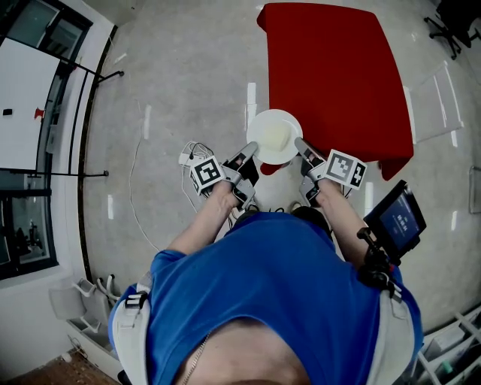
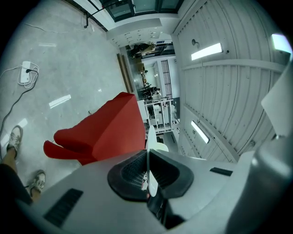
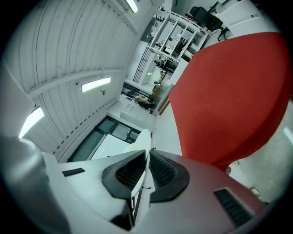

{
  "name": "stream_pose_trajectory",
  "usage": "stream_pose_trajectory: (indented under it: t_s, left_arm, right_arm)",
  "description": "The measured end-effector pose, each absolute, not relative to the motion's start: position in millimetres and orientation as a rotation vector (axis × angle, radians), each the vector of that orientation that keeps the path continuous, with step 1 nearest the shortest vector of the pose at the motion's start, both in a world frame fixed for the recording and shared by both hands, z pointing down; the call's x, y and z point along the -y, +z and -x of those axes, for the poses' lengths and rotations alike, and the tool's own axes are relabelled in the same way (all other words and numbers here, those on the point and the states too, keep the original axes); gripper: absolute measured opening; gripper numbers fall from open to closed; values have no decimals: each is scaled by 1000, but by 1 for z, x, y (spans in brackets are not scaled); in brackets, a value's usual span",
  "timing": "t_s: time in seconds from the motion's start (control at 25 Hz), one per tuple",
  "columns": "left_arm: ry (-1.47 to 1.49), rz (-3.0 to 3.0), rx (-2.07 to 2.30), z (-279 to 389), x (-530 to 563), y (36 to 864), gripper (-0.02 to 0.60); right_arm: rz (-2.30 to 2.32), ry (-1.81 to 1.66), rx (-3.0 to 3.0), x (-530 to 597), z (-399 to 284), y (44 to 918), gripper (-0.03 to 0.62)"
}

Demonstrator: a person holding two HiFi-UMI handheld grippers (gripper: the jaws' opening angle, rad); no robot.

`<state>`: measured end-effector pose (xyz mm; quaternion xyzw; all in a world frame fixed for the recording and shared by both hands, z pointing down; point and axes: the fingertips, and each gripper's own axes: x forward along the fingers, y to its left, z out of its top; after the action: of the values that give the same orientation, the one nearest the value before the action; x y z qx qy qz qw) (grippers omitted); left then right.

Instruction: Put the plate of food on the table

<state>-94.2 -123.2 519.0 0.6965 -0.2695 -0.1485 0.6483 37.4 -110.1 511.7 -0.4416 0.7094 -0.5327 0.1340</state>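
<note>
In the head view a white plate [image 1: 264, 122] carrying pale yellowish food [image 1: 276, 137] hangs in the air over the floor, at the near edge of the red-covered table [image 1: 338, 75]. My left gripper [image 1: 250, 148] is shut on the plate's left rim and my right gripper [image 1: 301, 144] is shut on its right rim. In the left gripper view the plate [image 2: 151, 139] appears edge-on, pinched between the black pads of the left gripper [image 2: 147, 176], with the red table [image 2: 110, 132] ahead. The right gripper view shows the same for the right gripper [image 3: 147, 171]: rim [image 3: 143, 139] clamped, table [image 3: 229, 91] alongside.
A power strip [image 1: 186, 157] with cables lies on the grey floor by my left arm. A tablet on a mount [image 1: 397, 218] sits at my right side. An office chair [image 1: 451, 22] stands beyond the table. Glass partitions run along the left.
</note>
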Motion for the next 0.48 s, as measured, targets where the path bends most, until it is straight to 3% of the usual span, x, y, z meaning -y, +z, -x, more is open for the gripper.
stream_pose_trajectory:
  t_s: [0.48]
  left_arm:
    - [-290,-1619,585,82,134,518,20]
  right_arm:
    - [1320,-1513,-2011,114,-49,516,29]
